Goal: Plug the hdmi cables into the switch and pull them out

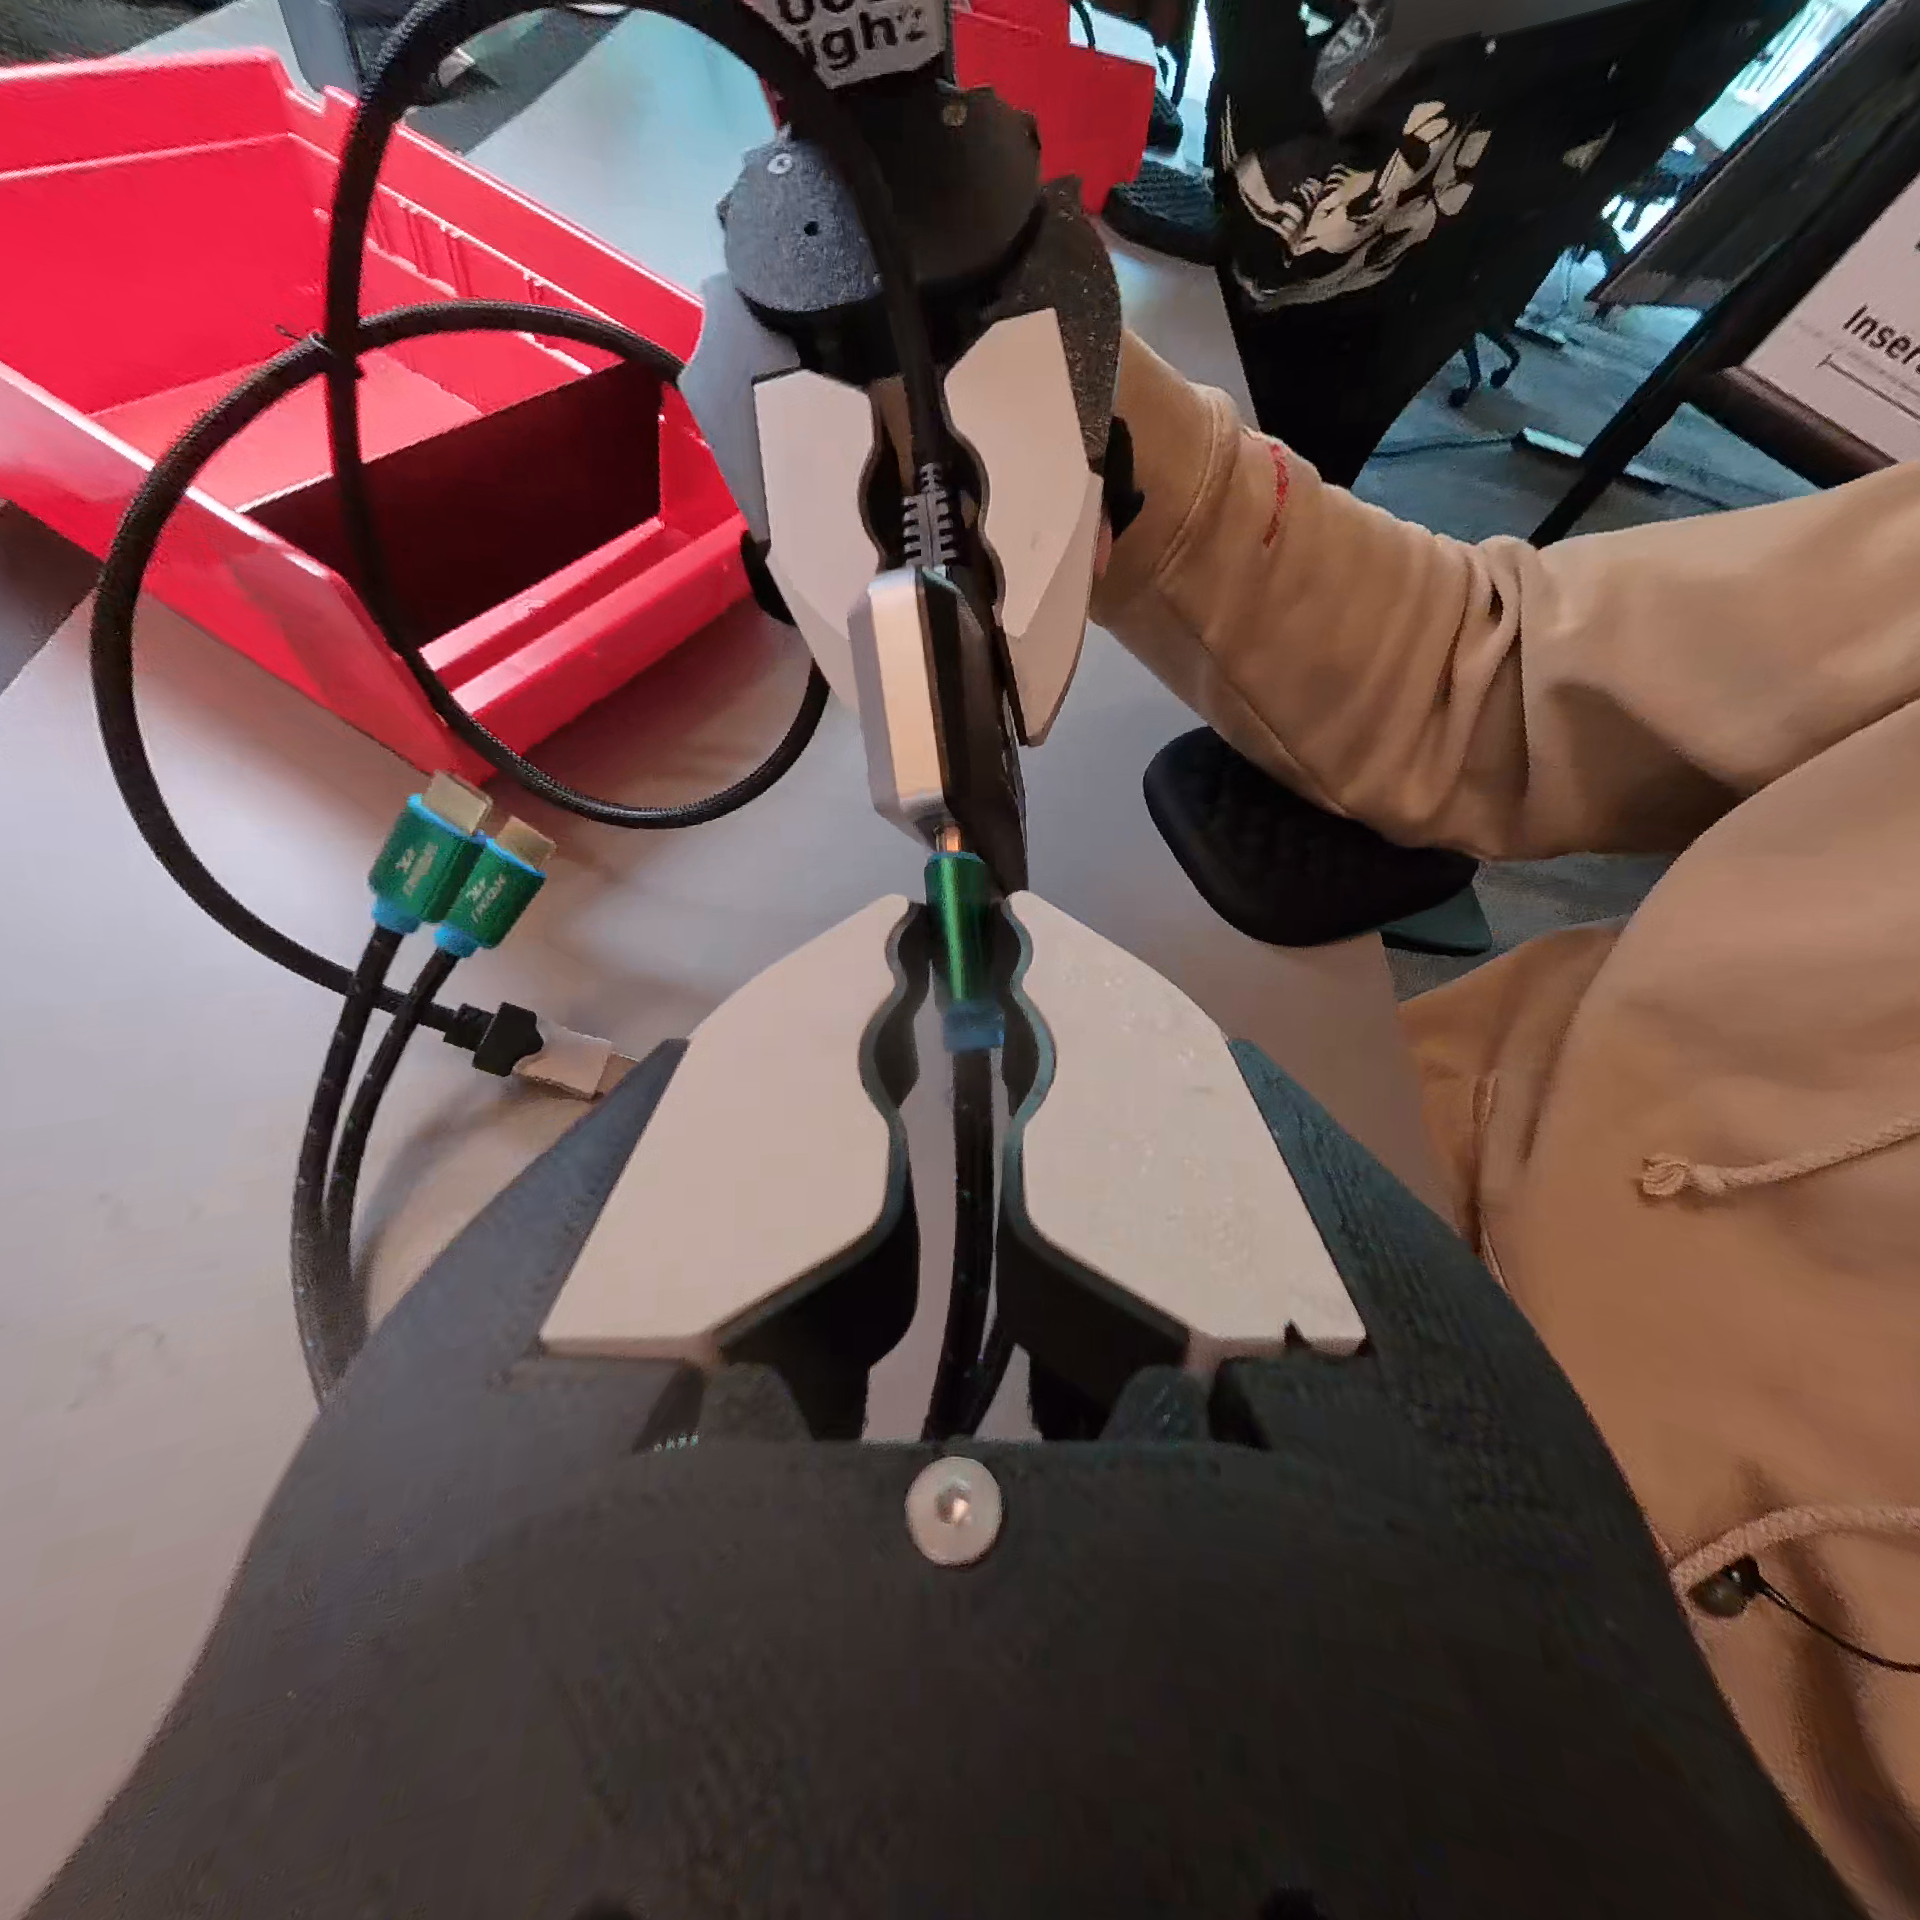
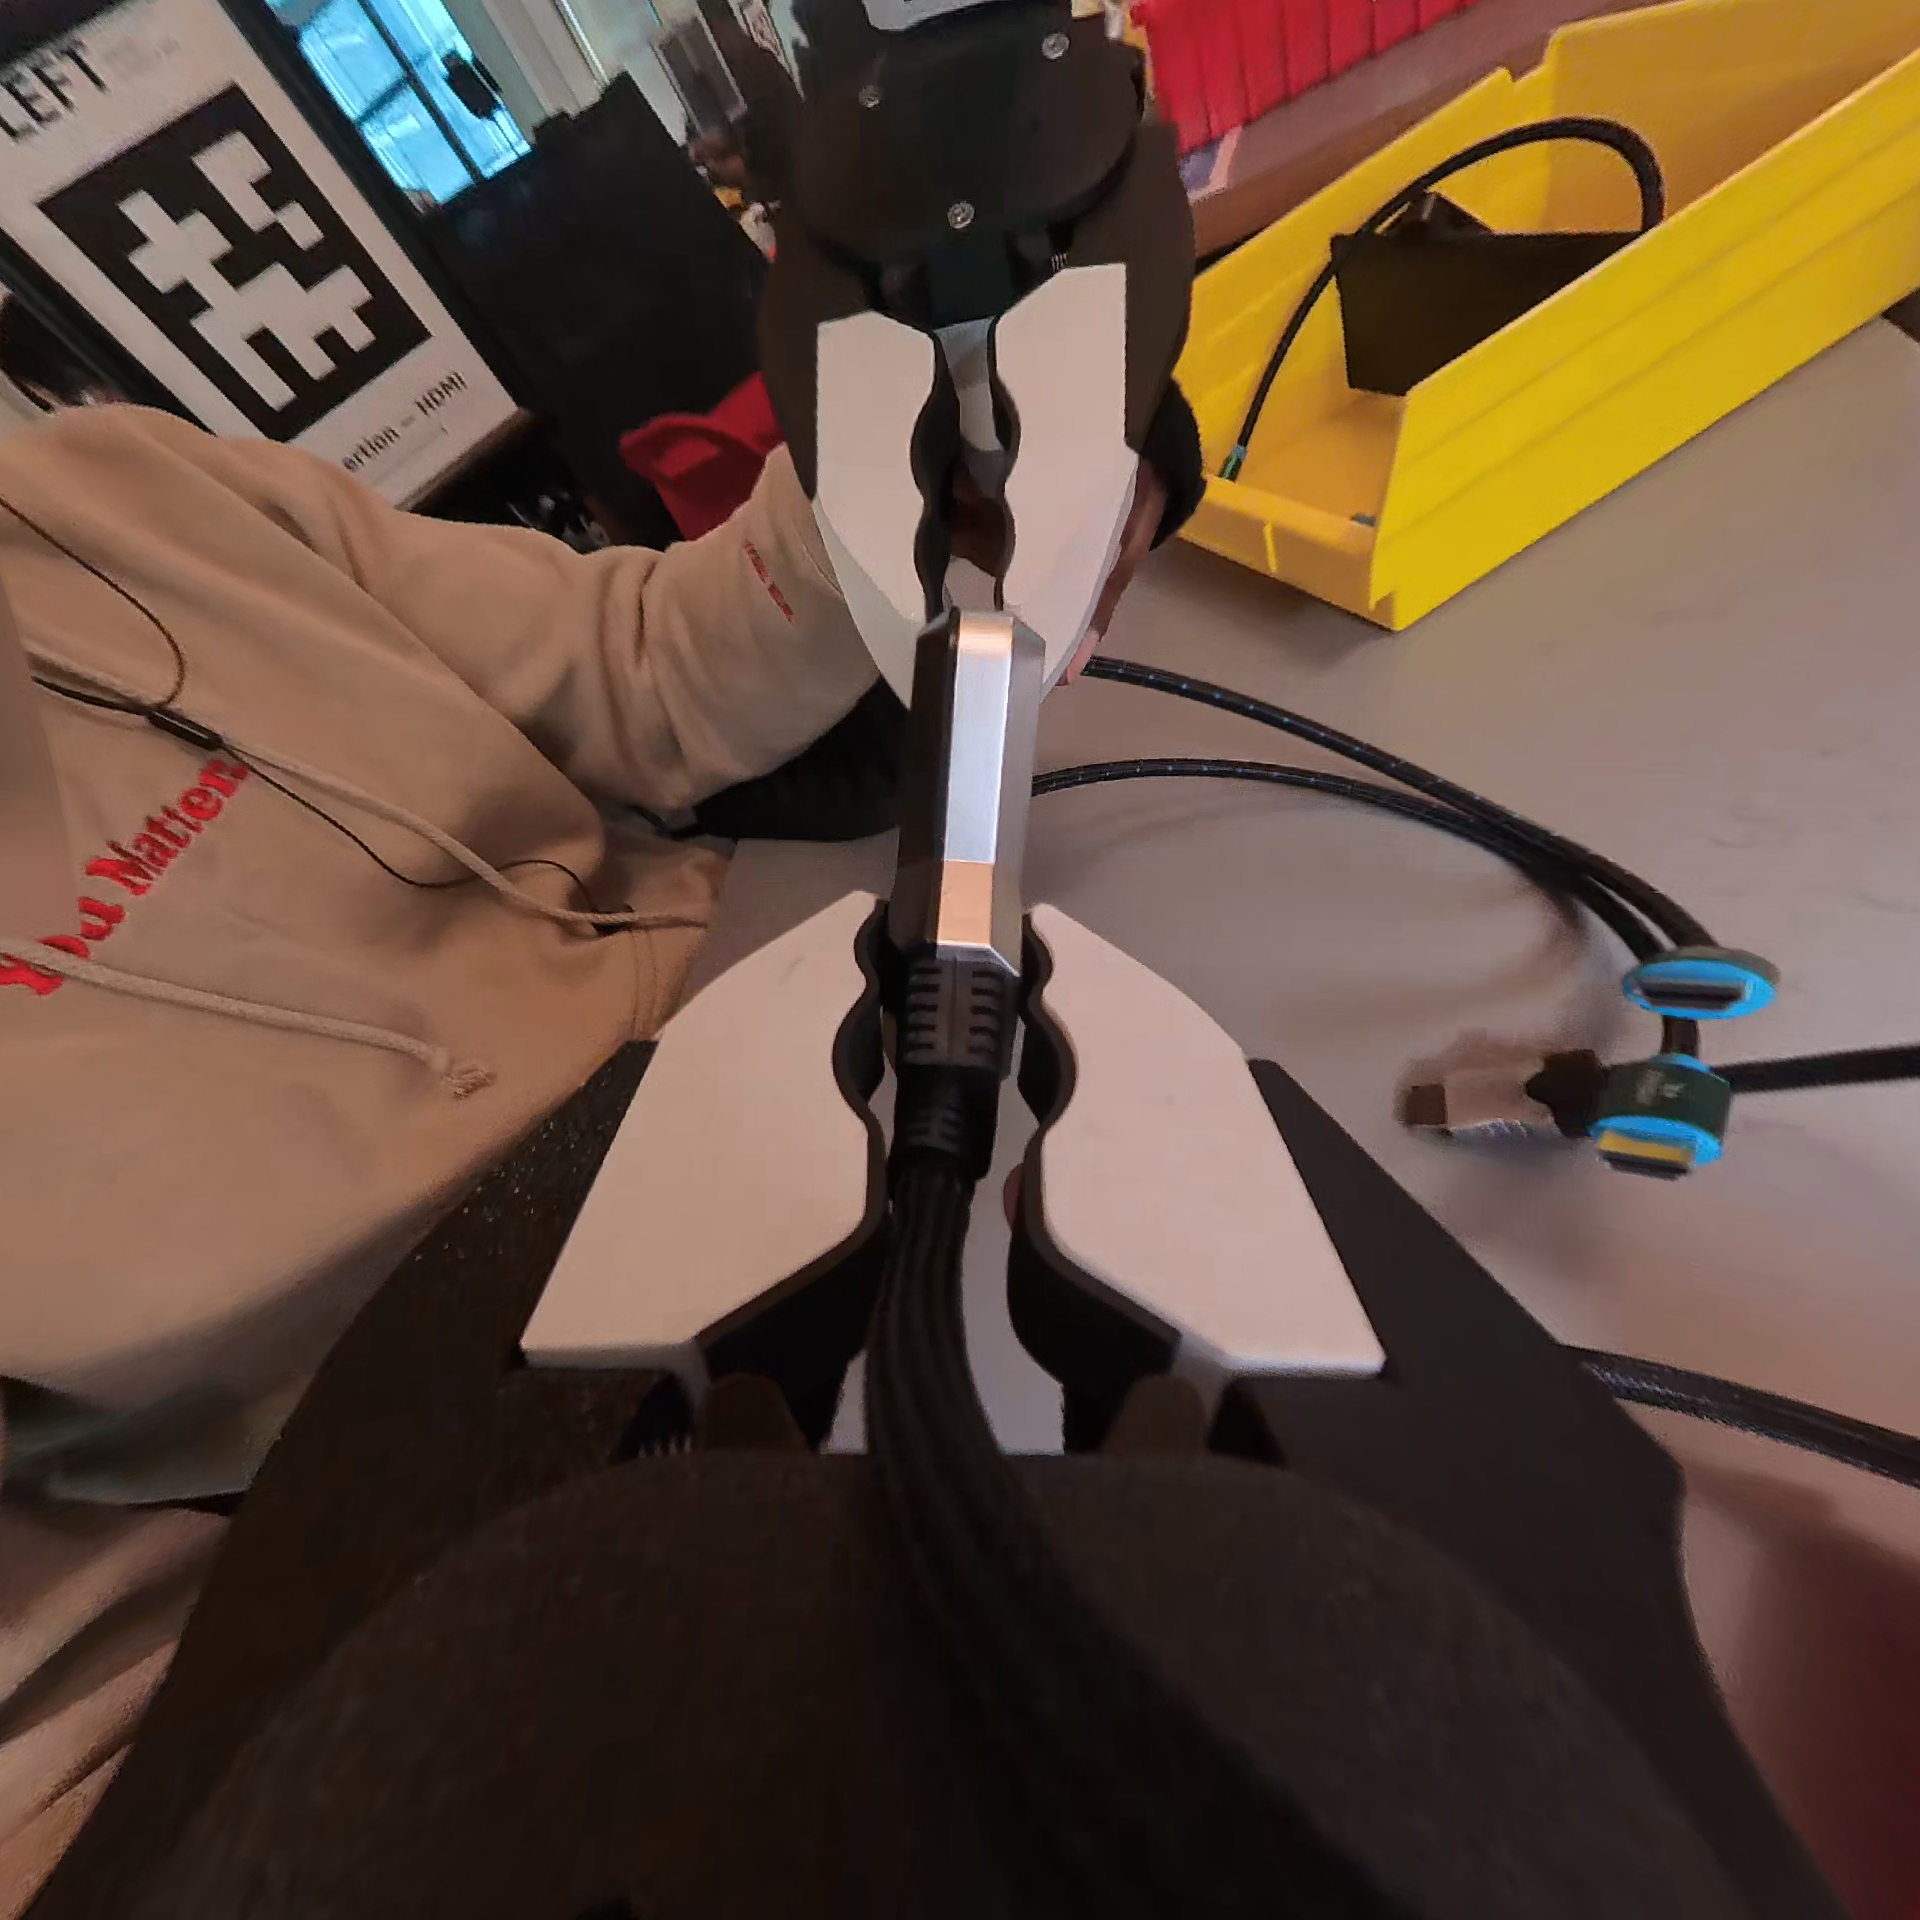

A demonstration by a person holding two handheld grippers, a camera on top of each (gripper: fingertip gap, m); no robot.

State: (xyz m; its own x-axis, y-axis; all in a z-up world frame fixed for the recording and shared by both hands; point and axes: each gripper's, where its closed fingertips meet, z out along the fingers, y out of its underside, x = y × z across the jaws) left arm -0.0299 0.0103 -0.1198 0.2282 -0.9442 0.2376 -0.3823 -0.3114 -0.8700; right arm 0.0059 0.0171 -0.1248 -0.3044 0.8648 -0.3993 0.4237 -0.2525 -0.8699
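My left gripper [image 1: 956, 909] is shut on a green HDMI plug [image 1: 958, 940], whose black cable runs back between the fingers. The plug's metal tip [image 1: 948, 831] meets the near end of the silver and black switch [image 1: 914, 696]; I cannot tell how deep it sits. My right gripper [image 2: 956, 914] is shut on the switch [image 2: 971, 790] at its cable end and holds it above the table. The two grippers face each other, the right one [image 1: 935, 686] in the left wrist view and the left one [image 2: 977, 623] in the right wrist view.
Two more green plugs [image 1: 457, 862] and a silver plug [image 1: 540, 1049] lie on the grey table with looped black cables. A red bin [image 1: 312, 364] stands behind them. A yellow bin [image 2: 1558, 364] holds a cable. A person's tan sleeve [image 1: 1403, 644] is close beside the grippers.
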